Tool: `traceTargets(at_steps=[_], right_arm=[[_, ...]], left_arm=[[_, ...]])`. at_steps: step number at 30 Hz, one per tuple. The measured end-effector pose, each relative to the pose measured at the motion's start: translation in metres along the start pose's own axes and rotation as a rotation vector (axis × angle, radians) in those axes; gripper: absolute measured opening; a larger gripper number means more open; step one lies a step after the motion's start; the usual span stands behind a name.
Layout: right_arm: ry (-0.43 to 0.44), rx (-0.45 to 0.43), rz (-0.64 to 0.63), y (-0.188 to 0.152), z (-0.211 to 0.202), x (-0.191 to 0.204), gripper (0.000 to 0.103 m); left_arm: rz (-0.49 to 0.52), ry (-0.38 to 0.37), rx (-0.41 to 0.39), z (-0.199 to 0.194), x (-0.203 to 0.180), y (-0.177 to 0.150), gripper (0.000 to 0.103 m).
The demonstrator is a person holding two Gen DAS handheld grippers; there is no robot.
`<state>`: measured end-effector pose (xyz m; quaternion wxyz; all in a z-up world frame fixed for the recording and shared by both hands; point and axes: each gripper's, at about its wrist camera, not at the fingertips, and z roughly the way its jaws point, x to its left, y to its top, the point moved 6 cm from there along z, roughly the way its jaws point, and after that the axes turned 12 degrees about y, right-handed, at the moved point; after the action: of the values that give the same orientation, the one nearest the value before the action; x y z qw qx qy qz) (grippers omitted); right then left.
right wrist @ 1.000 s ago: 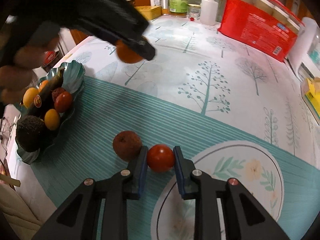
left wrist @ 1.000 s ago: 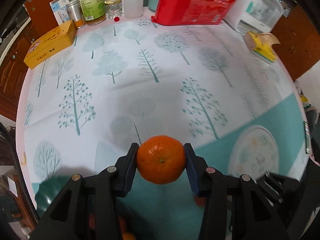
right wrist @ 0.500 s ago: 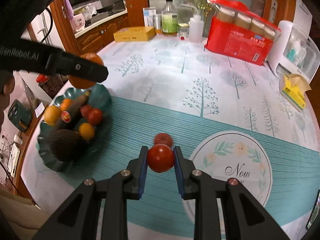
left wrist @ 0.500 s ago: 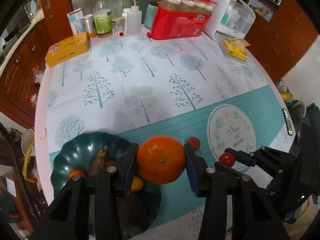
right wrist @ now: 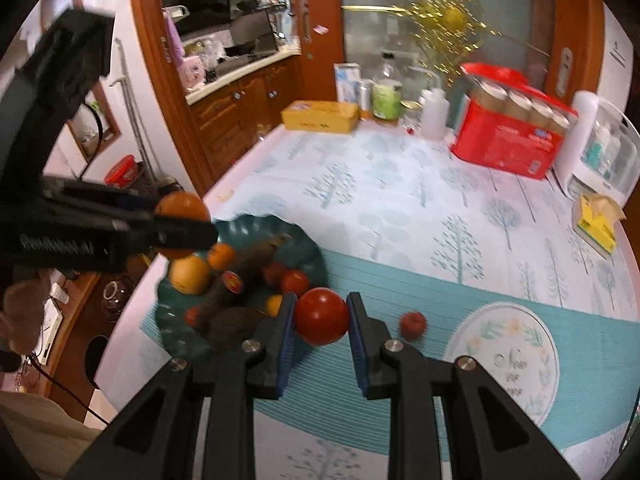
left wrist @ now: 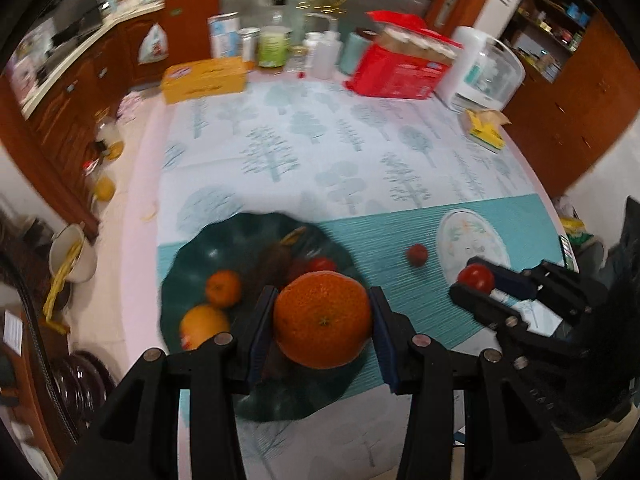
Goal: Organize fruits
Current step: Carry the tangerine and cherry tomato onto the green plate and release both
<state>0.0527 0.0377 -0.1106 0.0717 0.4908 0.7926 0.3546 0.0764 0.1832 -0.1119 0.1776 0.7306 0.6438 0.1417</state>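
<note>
Left wrist view: left gripper (left wrist: 322, 322) fingers clamp the orange (left wrist: 322, 320), seemingly above the bowl (left wrist: 224, 236); right gripper (right wrist: 322, 318) pinches a tomato (right wrist: 322, 316); releasing into it comes next.

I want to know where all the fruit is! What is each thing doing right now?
left gripper: shut on the orange, above the bowl
right gripper: shut on the red tomato, in the air
green bowl: holding several fruits
small red fruit: lying loose on the teal mat
</note>
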Motion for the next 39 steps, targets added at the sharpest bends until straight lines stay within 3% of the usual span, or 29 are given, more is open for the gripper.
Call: traceTargets(at_steps=[9,19,27,36,39], right_arm=[[0.062,0.087,-0.025,0.011,0.051,0.034,0.025],[0.099,0.18,0.044,0.013,0.099,0.03,0.025],[0.101,0.239,0.081,0.006,0.125,0.025,0.025],[0.102,0.279,0.098,0.002,0.142,0.022,0.026],[0.116,0.304,0.114,0.0,0.147,0.022,0.028]], left_arm=[[-0.077,0.061,0.106,0.031,0.06,-0.042,0.044],[-0.073,0.057,0.214,0.08,0.059,-0.064,0.044],[-0.042,0.048,0.234,0.101,0.049,-0.058,0.044],[0.001,0.083,0.205,0.108,0.042,-0.049,0.044],[0.011,0.096,0.194,0.108,0.04,-0.046,0.051]])
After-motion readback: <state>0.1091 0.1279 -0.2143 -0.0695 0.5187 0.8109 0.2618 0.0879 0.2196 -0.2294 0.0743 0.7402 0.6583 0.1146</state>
